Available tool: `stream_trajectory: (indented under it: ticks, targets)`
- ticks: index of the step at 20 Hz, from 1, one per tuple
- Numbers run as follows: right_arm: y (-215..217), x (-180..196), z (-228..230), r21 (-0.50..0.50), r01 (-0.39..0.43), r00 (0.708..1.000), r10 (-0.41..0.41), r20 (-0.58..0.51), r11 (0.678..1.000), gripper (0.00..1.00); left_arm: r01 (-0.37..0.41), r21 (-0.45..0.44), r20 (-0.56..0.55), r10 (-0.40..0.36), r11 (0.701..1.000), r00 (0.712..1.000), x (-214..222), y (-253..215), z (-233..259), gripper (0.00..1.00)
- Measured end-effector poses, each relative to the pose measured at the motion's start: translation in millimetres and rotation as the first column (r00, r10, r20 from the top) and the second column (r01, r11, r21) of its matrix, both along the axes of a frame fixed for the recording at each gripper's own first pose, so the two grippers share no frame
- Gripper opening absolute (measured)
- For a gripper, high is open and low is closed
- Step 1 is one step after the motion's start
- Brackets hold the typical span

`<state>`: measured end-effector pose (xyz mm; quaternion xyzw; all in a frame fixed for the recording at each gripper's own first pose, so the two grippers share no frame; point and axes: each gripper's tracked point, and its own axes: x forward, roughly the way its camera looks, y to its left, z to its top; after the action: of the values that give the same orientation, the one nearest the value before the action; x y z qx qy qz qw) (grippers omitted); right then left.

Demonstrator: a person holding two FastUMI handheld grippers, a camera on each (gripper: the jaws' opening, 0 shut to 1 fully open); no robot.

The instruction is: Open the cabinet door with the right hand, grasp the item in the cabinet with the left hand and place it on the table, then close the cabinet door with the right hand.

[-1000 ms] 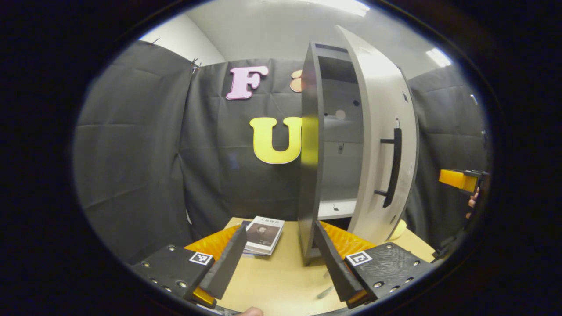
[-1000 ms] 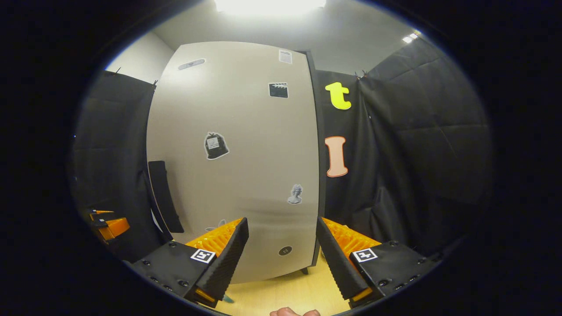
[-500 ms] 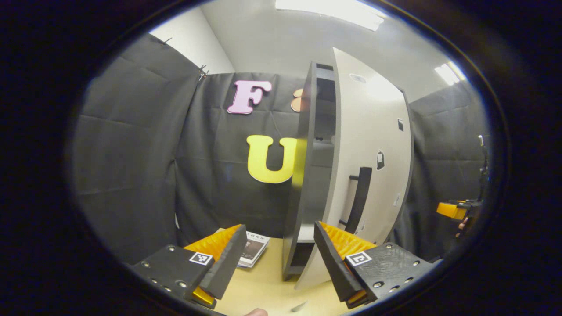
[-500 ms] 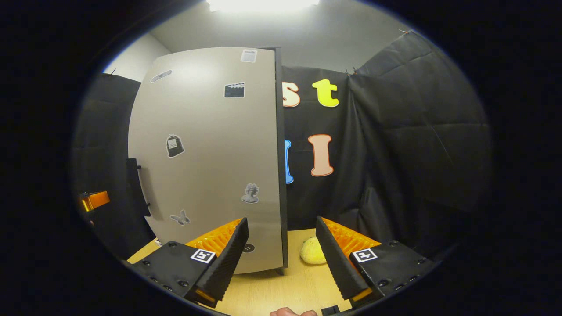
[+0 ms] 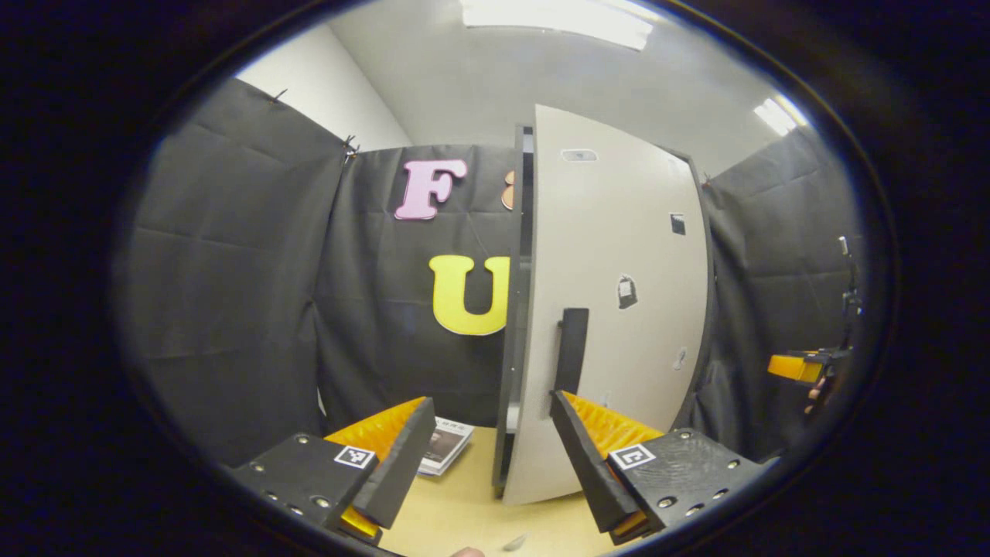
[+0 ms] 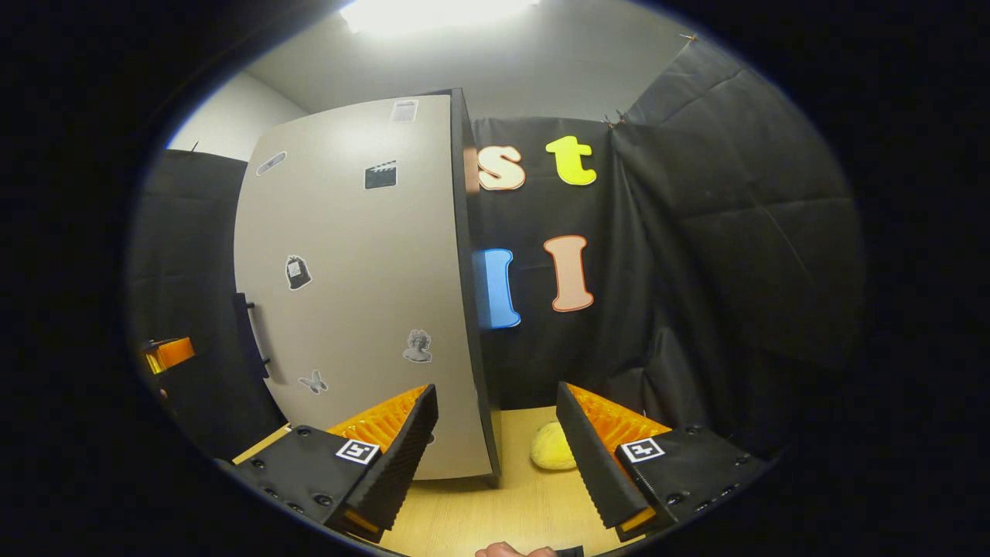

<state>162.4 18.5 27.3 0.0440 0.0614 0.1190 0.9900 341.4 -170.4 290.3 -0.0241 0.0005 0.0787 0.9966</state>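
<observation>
Cabinet door (image 5: 619,309) sits nearly shut, book (image 5: 446,442) left of it on the surface (image 5: 456,510); both hand-held grippers, left (image 5: 493,456) and right (image 6: 495,452), gape empty, job basically done.

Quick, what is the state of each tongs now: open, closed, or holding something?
Left tongs: open, holding nothing.
Right tongs: open, holding nothing.

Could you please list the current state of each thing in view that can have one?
Cabinet door: nearly shut, a narrow gap left at its handle edge.
Door handle: free, nothing gripping it.
Left claw: open, empty.
Right claw: open, empty.
Booklet: lying flat on the table, closed.
Yellow plush item: resting on the table beside the cabinet.
</observation>
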Motion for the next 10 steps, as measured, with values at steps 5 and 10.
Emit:
stream_trajectory:
  ticks: [5, 10]
  targets:
    - [-17.2, -5.3, -4.4, 0.002, -0.048, 0.999, 0.048, -0.014, 0.999, 0.97, -0.057, -0.078, 0.01, 0.058, 0.995, 0.998, -16.6, -26.7, -9.1, 0.94]
    - [-19.3, -10.0, -4.4, 0.036, -0.067, 0.998, 0.067, -0.018, 0.997, 0.98, -0.07, -0.05, 0.02, 0.071, 0.996, 0.997, -20.9, -30.1, 1.5, 0.94]
